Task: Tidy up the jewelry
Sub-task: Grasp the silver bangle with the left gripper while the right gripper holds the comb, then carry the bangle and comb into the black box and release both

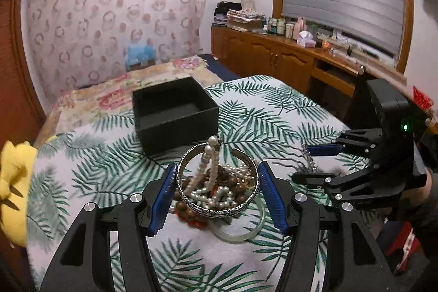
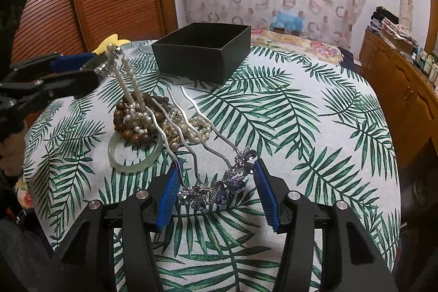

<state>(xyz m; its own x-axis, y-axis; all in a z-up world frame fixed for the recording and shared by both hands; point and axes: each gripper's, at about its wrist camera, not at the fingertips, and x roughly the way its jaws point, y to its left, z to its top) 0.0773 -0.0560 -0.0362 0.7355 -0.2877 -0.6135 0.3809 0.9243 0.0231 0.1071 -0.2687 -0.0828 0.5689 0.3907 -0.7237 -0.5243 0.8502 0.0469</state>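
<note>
Clearly, the bangle (image 1: pixel 217 184) is pinched across its rim by the left gripper (image 1: pixel 217 192) — rigid, smooth metal, with a pearl strand (image 1: pixel 209 168) snagged and trailing. The right gripper (image 2: pixel 216 189) brackets the comb (image 2: pixel 216 186) head, pads not visibly pressing — thin prongs, stones fragile.

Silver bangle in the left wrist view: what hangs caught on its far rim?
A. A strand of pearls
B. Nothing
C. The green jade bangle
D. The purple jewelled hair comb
A. The silver bangle, held between the left gripper's pads, has a strand of pearls draped over its far rim and trailing down to the jewelry pile on the table.
</note>
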